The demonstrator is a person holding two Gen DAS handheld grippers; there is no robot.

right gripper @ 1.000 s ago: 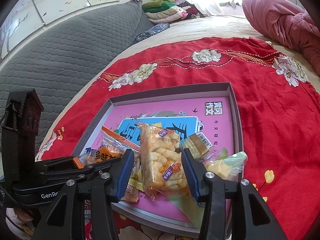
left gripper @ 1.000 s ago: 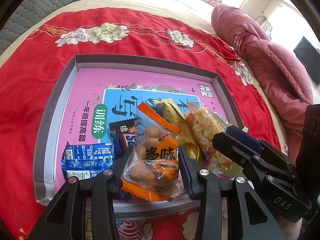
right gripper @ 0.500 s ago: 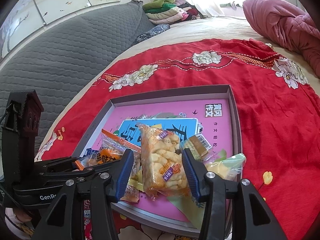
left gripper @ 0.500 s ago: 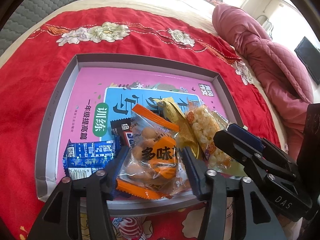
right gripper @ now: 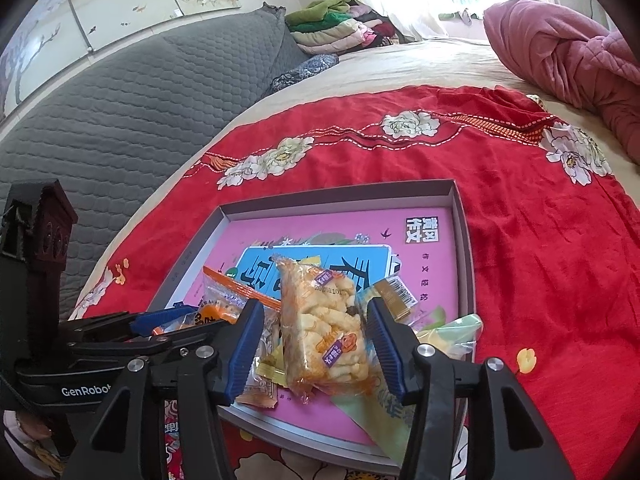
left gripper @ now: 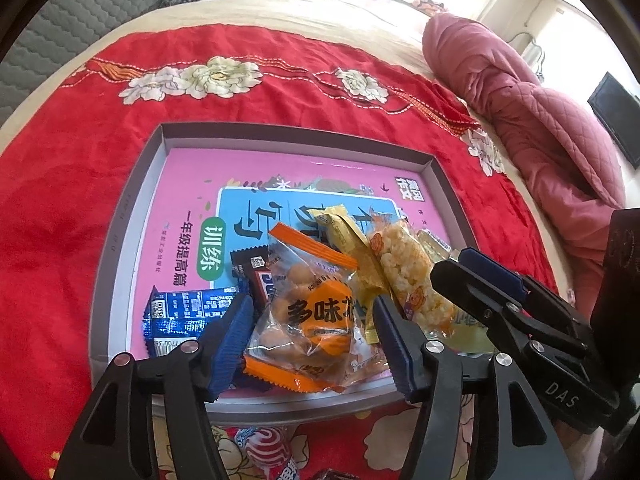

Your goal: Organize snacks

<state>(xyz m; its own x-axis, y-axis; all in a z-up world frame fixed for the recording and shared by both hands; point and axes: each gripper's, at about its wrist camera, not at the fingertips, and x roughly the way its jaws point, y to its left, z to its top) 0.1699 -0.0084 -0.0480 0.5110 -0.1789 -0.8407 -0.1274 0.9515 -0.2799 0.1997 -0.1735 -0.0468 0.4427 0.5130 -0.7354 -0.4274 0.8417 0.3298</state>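
A shallow grey tray [left gripper: 280,130] with a pink printed sheet inside lies on the red blanket. In it, an orange peanut packet [left gripper: 316,280] rests between the blue pads of my left gripper [left gripper: 312,308]. Those jaws are opening, and neither pad presses on the packet. Beside it, a yellow rice-cracker packet [right gripper: 316,344] lies between the pads of my right gripper [right gripper: 314,308]. These jaws are also opening, with a gap on the left side. Each gripper shows in the other's view: right gripper [left gripper: 480,280], left gripper [right gripper: 160,320].
More snacks share the tray's near end: a blue packet [left gripper: 184,308], a dark chocolate bar [left gripper: 252,268], a yellow packet [left gripper: 344,232] and a pale green bag [right gripper: 444,332]. A red-white candy [left gripper: 268,444] lies outside the near rim. A pink quilt [left gripper: 540,120] is heaped at the right.
The left jaws have spread well apart, letting go of the peanut packet, which has settled flat in the tray. The right jaws have widened a little around the rice-cracker packet. Neither hand has shifted noticeably.
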